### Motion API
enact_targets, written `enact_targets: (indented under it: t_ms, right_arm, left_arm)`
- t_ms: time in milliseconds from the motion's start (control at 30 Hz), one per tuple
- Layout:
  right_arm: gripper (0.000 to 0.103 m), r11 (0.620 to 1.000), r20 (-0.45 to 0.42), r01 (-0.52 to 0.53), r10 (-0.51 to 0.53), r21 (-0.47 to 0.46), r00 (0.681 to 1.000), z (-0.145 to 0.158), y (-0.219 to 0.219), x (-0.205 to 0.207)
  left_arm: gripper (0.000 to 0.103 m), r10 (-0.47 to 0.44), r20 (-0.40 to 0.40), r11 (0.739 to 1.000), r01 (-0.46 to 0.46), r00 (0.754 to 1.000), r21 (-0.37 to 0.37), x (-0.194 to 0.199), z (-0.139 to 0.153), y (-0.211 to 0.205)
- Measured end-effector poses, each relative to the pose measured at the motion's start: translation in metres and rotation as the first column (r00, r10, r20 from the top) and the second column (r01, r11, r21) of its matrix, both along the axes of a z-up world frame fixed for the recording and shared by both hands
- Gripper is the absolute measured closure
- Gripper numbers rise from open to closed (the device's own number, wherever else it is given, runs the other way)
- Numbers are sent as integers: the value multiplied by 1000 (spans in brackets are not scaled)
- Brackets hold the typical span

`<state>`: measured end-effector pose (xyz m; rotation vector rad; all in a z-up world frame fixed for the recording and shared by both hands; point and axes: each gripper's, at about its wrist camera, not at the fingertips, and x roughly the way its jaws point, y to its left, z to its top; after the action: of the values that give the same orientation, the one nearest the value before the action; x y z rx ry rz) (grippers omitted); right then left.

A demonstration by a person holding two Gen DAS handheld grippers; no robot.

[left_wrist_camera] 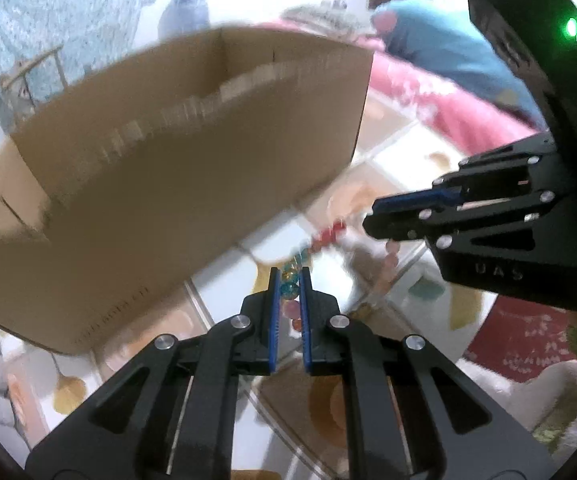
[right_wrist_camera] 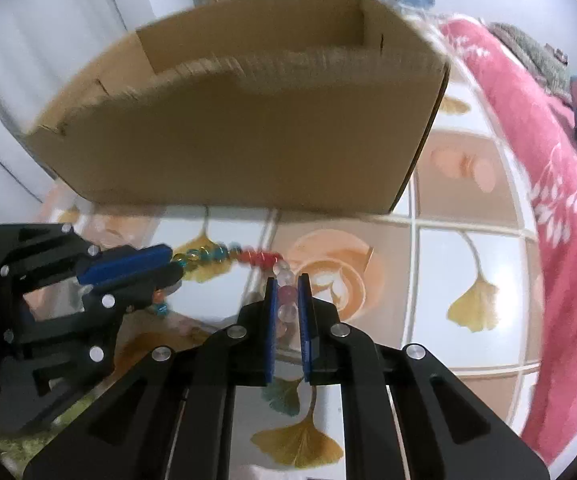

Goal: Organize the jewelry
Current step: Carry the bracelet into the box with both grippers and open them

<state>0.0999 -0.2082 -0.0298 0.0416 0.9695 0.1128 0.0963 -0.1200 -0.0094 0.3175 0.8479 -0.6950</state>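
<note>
Both grippers are gripping the same bead necklace (right_wrist_camera: 224, 254) at once, holding it strung in the air betw. them, above the desk (right_wrist_camera: 464, 264) & in front of the cardboard box (right_wrist_camera: 248, 140). Left gripper (left_wrist_camera: 290, 280) is clenching approx. the teal/amber end: in the left wrist view, blue & yellow beads are sitting betw. its blue pads (left_wrist_camera: 274, 312), w/ pinkish & orange beads lower down in the gap. Right gripper (right_wrist_camera: 287, 284) is clenching the pale end: in the right wrist view, clear & pink beads are sitting betw. its pads (right_wrist_camera: 271, 320). From there the strand is running left thru a red section, then teal & amber, into the left gripper (right_wrist_camera: 174, 262), which is coming in from the left edge; a few teal beads are dangling below it. In the left wrist view the right gripper (left_wrist_camera: 370, 218) is coming in from the right, w/ red beads (left_wrist_camera: 328, 236) blurring toward it & a couple of pink ones hanging under its tip. Box is standing open-topped on the desk, just behind the strand; whether anything is inside, can't tell. Desk is wearing a tiled cloth w/ ginkgo-leaf & latte prints. Pink cloth (right_wrist_camera: 548, 200) w/ white leaf pattern is lying along the right side. Both views are motion-blurred.
</note>
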Motion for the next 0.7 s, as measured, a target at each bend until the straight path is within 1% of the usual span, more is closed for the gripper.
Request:
enact_targets:
  t_ms: [100,167,200,267,300,367,400,433,500,567,600,633,700]
  right_arm:
    - [93,1000,47,-21,20,8,999,24,1,-9]
    - [93,999,98,-49,47,21,994,50,3,-14]
    - [93,998,116,-60,57,26,992,57,-1,-19]
    - [93,995,165,-93,86,35,982,81,5,-16]
    - [93,993,188,-109,100,36,977,91,5,-17]
    - [93,988,241,-149,137,35,961,111,10,-12]
    - [93,986,256,-164,149,37,955,117,9,-12]
    - [93,981,273,-187,168,43,947,124,5,-9]
    - [93,974,284,-220,196,54,938,130,8,9]
    - [93,967,273,-246,219,70,937,130,9,27]
    - [93,963,258,-257,228,83,939,127,9,36]
    - [93,952,227,-282,251,116,941,122,8,53]
    - [93,939,169,-304,277,161,946,111,9,74]
  left_arm:
    - [95,-7,29,998,9,1000,-70,2,31,10]
    - [95,0,59,994,6,998,-106,3,53,19]
    - [95,4,70,993,4,998,-121,5,61,24]
    - [95,18,98,984,0,995,-180,9,89,38]
    - [95,23,107,981,-2,994,-192,10,97,40]
    - [95,50,151,974,-15,987,-224,14,121,52]
    - [95,61,167,971,-20,984,-237,17,130,56]
    - [95,68,174,970,-24,982,-243,21,135,60]
    - [95,93,190,967,-43,977,-253,28,142,68]
    - [95,117,184,968,-71,976,-240,43,142,75]
    - [95,126,172,969,-84,977,-231,50,140,78]
    - [95,129,145,971,-96,981,-219,60,136,82]
    - [95,148,82,973,-130,986,-190,81,123,90]
